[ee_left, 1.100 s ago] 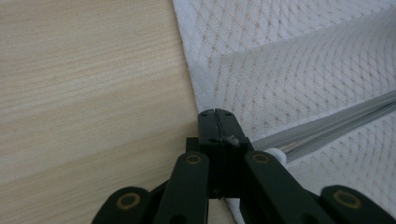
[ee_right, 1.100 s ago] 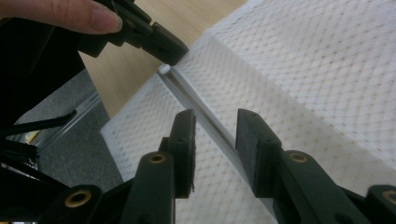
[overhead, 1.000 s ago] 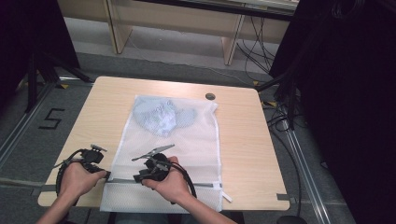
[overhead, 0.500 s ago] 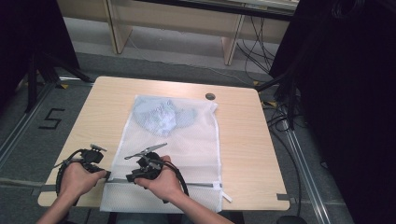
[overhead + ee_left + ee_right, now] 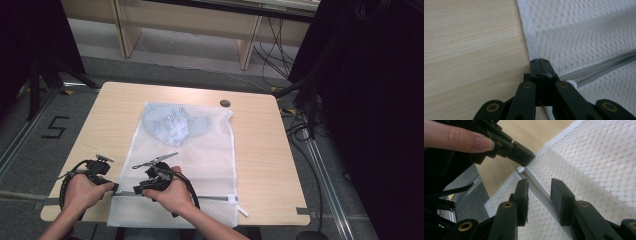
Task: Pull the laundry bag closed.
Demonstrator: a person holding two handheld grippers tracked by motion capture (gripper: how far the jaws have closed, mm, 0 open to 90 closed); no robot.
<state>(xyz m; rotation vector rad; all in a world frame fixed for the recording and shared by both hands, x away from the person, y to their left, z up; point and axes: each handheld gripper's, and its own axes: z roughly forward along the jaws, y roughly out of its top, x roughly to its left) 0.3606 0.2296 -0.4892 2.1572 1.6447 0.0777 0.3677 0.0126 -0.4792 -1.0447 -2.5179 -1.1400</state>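
A white mesh laundry bag point(image 5: 200, 150) lies flat on the wooden table point(image 5: 260, 150), with a light blue garment point(image 5: 170, 124) inside its far end. A grey zipper point(image 5: 210, 197) point(image 5: 537, 185) runs across the near end, and a small white knob point(image 5: 520, 169) point(image 5: 572, 83) sits at its left end. My left gripper point(image 5: 114, 188) point(image 5: 539, 61) is shut on the bag's left edge beside that end. My right gripper point(image 5: 137, 188) point(image 5: 540, 188) stands open with one jaw on each side of the zipper, close to the left gripper point(image 5: 522, 155).
A small dark round disc point(image 5: 225, 103) lies on the table's far edge. A white pull tab point(image 5: 243, 211) sticks out at the zipper's right end. Bare wood shows left and right of the bag. Cables and dark stands border the table on the right.
My right gripper has slid a little to the left along the zipper, closer to the left gripper. The left hand has stayed put.
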